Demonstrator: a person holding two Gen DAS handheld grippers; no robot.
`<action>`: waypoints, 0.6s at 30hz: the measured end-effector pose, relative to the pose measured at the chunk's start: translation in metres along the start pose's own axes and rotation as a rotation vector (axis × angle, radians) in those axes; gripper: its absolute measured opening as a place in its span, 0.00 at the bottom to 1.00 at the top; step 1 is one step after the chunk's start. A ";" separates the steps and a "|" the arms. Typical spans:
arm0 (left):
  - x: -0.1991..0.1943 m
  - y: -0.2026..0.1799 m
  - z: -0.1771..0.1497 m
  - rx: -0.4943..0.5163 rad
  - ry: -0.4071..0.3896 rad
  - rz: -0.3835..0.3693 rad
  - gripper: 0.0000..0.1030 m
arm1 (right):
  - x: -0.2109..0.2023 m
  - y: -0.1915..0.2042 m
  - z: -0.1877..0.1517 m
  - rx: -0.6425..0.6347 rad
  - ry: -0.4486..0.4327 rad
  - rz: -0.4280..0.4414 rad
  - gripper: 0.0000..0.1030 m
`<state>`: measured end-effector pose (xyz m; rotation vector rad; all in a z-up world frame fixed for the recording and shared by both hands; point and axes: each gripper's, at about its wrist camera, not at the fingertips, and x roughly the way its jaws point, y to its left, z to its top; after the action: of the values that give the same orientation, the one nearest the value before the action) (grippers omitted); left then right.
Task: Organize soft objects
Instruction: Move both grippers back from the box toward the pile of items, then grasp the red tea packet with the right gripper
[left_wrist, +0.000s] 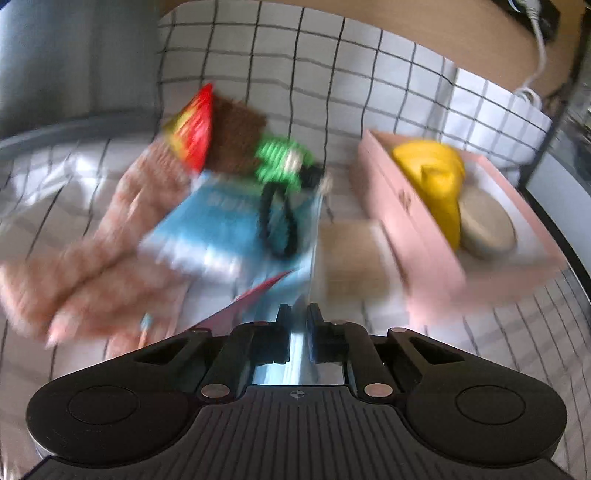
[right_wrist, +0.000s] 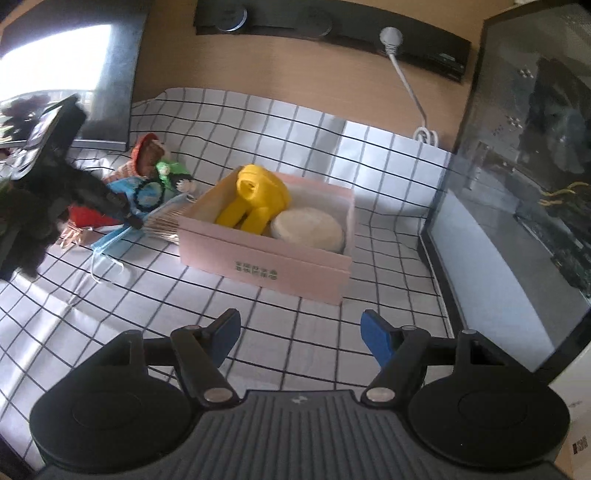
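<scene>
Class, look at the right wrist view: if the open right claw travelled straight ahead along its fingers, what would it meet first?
Most likely the pink box: the right claw points at its labelled front wall, with only checked cloth between. Depth is uncertain through the fisheye.

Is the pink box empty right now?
No. The right wrist view shows the pink box already holding a yellow soft item and a round beige pad.
</scene>
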<state>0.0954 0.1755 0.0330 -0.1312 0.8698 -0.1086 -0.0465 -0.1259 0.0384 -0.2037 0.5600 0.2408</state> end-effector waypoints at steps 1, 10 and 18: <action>-0.008 0.006 -0.011 -0.004 0.011 -0.005 0.11 | 0.002 0.002 0.002 -0.003 -0.002 0.010 0.70; -0.100 0.079 -0.090 -0.242 0.024 0.057 0.10 | 0.035 0.056 0.034 -0.073 -0.005 0.205 0.70; -0.152 0.108 -0.122 -0.420 -0.053 0.030 0.14 | 0.095 0.156 0.084 -0.232 0.014 0.495 0.70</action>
<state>-0.0914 0.2956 0.0528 -0.5108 0.8323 0.1073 0.0299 0.0601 0.0368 -0.2900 0.5901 0.7877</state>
